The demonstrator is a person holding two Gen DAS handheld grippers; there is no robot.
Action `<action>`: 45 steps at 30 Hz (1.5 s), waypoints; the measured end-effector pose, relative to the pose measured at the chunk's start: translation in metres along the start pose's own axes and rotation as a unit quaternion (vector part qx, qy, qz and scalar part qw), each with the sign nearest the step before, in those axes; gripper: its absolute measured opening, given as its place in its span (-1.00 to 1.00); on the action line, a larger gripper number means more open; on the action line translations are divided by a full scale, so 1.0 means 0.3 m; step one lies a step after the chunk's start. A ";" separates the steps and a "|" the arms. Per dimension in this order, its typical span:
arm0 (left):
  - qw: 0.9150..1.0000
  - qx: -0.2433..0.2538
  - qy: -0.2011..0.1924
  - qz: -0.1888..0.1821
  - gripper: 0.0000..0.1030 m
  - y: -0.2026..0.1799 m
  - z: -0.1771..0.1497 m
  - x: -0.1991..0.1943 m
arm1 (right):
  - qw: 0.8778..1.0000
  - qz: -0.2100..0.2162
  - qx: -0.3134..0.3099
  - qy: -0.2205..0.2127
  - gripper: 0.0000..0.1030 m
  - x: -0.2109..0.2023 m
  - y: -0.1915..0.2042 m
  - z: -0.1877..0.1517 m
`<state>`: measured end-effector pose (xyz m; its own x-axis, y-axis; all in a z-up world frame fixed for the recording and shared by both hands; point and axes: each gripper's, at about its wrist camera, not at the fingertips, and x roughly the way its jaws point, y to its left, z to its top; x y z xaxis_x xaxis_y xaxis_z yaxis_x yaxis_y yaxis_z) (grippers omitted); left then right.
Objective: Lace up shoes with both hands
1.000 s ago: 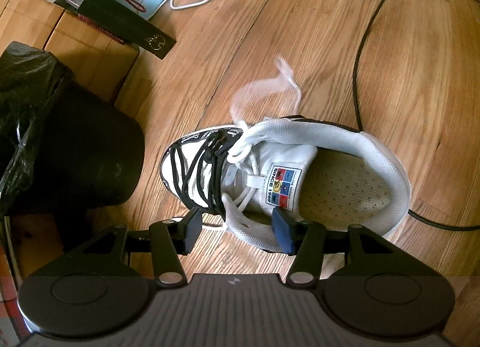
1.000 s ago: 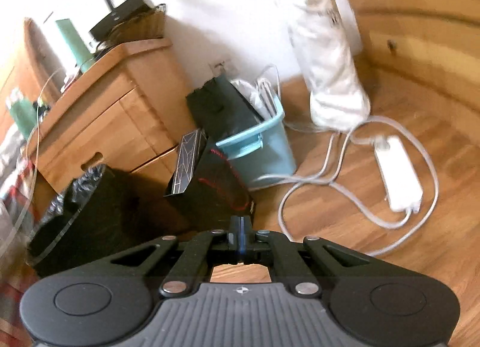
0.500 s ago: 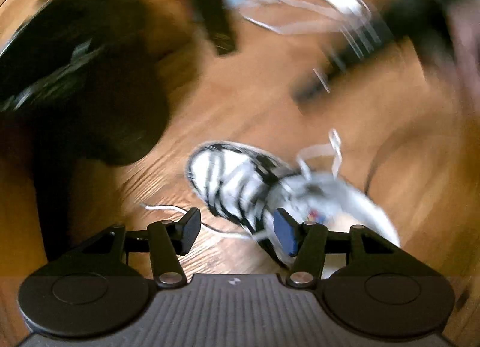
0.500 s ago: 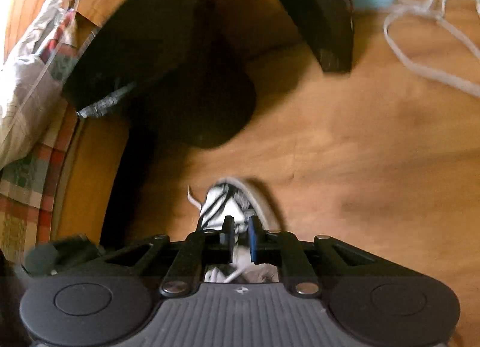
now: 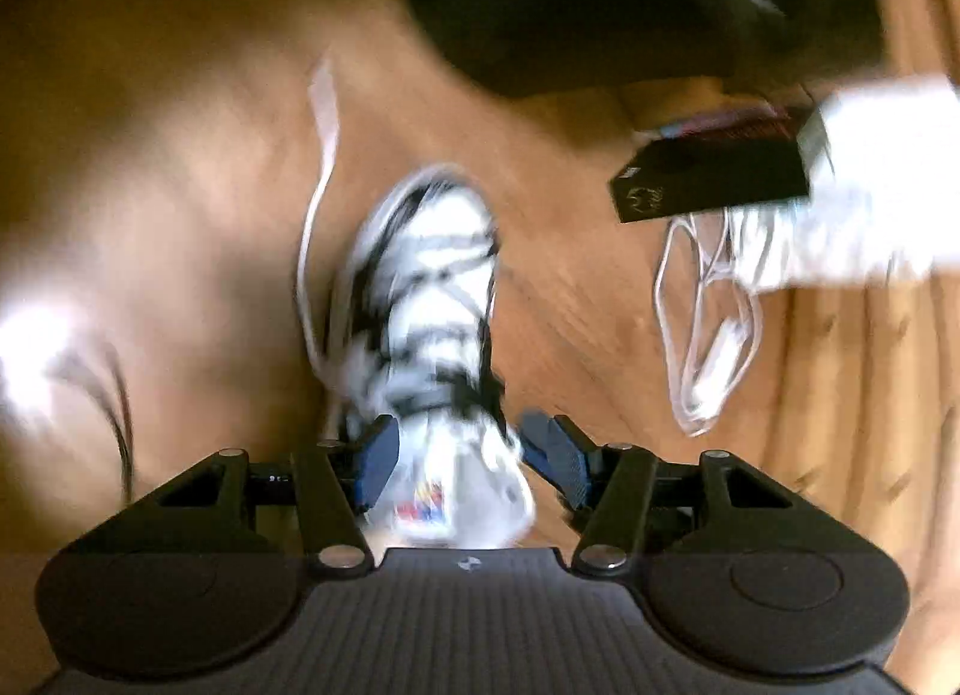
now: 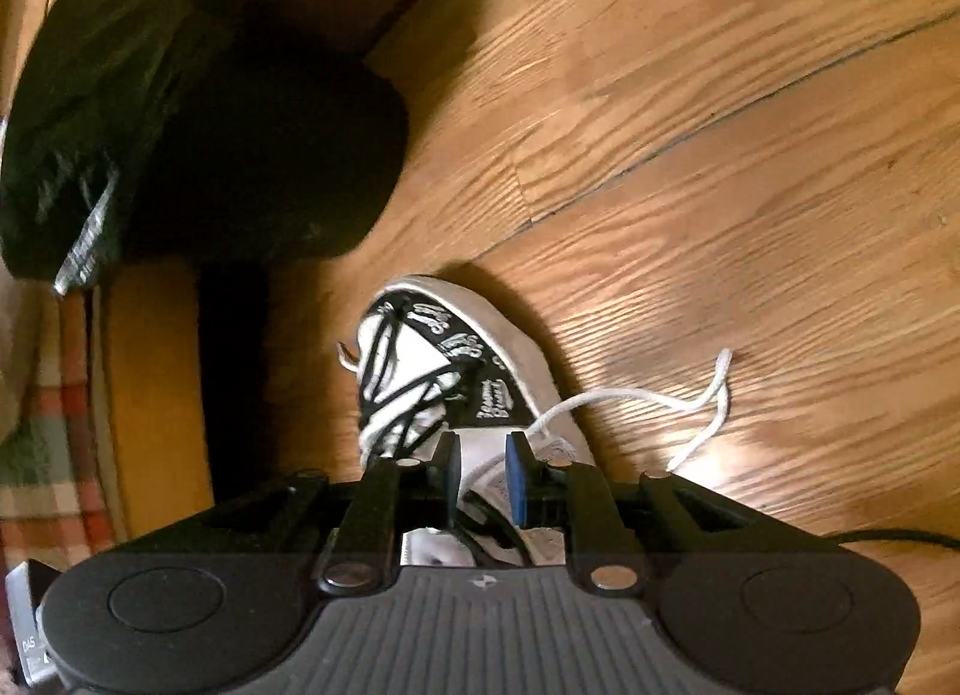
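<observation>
A white sneaker with black laces and black printed side panels stands on the wooden floor. It is blurred in the left wrist view. A loose white lace end trails over the floor to the shoe's right. Another white lace end lies along the shoe's left side in the left wrist view. My left gripper is open, its jaws on either side of the tongue. My right gripper is open by a narrow gap just above the shoe's upper, holding nothing.
A black bin with a black bag stands left of the shoe's toe. A black box and white cables lie on the floor to the right. A thin black cable runs at the right edge.
Both views have swung over the shoe. The left gripper now straddles the tongue and looks along the shoe. The right gripper has opened from shut to a narrow gap and come down close to the upper.
</observation>
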<state>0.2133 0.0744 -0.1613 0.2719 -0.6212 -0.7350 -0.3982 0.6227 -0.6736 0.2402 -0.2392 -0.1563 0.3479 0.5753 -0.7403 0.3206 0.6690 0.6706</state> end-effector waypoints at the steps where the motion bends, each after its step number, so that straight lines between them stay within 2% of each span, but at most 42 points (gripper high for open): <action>1: 1.000 0.002 -0.010 0.017 0.12 0.009 -0.017 0.001 | 1.000 0.000 0.002 0.005 -0.61 0.008 0.001 -0.001; 3: 0.998 0.012 -0.031 0.055 0.11 0.021 -0.047 0.001 | 1.000 0.002 0.005 0.011 -0.61 0.015 0.003 -0.007; 4: 0.997 0.005 -0.042 0.059 0.11 0.030 -0.050 -0.011 | 1.000 0.002 0.004 0.012 -0.61 0.018 0.007 -0.009; 12: 0.995 0.042 -0.061 0.062 0.11 0.004 -0.056 -0.031 | 1.000 0.009 0.008 0.016 -0.61 0.027 0.003 -0.008; 15: 0.991 0.078 -0.074 0.074 0.10 -0.032 -0.073 -0.059 | 1.000 0.009 0.005 0.018 -0.62 0.024 0.005 -0.007; 16: 0.990 0.091 -0.075 0.081 0.10 -0.039 -0.079 -0.058 | 1.000 0.006 0.001 0.014 -0.74 0.022 0.008 -0.007; 18: 0.989 0.097 -0.070 0.090 0.10 -0.042 -0.090 -0.053 | 1.000 0.000 -0.007 0.004 -0.84 0.014 0.016 -0.007; 21: 0.987 0.116 -0.060 0.099 0.10 -0.047 -0.109 -0.027 | 1.000 -0.005 -0.019 -0.011 -0.90 0.001 0.031 -0.007; 25: 0.990 0.105 -0.033 0.090 0.10 -0.025 -0.118 0.014 | 1.000 -0.005 -0.014 -0.026 -0.92 -0.016 0.038 -0.007; 28: 0.988 0.104 -0.047 0.107 0.03 -0.007 -0.103 0.015 | 0.999 -0.011 -0.022 -0.039 -0.92 -0.029 0.047 -0.006; 29: 0.988 0.099 -0.049 0.108 0.06 0.002 -0.093 0.016 | 0.999 -0.013 -0.026 -0.043 -0.92 -0.033 0.050 -0.005; 32: 0.992 0.075 -0.041 0.096 -0.02 0.024 -0.073 0.024 | 0.998 -0.017 -0.024 -0.056 -0.93 -0.050 0.048 -0.004; 35: 0.992 0.076 -0.045 0.093 -0.14 0.023 -0.063 0.024 | 0.997 -0.020 -0.023 -0.071 -0.99 -0.072 0.047 0.003; 40: 0.993 0.066 -0.048 0.087 -0.22 0.024 -0.044 0.028 | 0.994 -0.029 -0.011 -0.107 -0.99 -0.129 0.028 0.046; 43: 0.994 0.062 -0.046 0.083 -0.23 0.025 -0.039 0.028 | 0.997 -0.015 -0.021 -0.078 -0.98 -0.109 0.021 0.063; 45: 0.994 0.059 -0.044 0.081 -0.23 0.026 -0.037 0.031 | 0.998 -0.013 -0.010 -0.064 -0.85 -0.093 0.018 0.045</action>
<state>0.2031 0.0682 -0.1726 0.2902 -0.4681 -0.8346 -0.3386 0.7655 -0.5471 0.2441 -0.2579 -0.1315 0.4500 0.4935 -0.7443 0.3131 0.6933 0.6491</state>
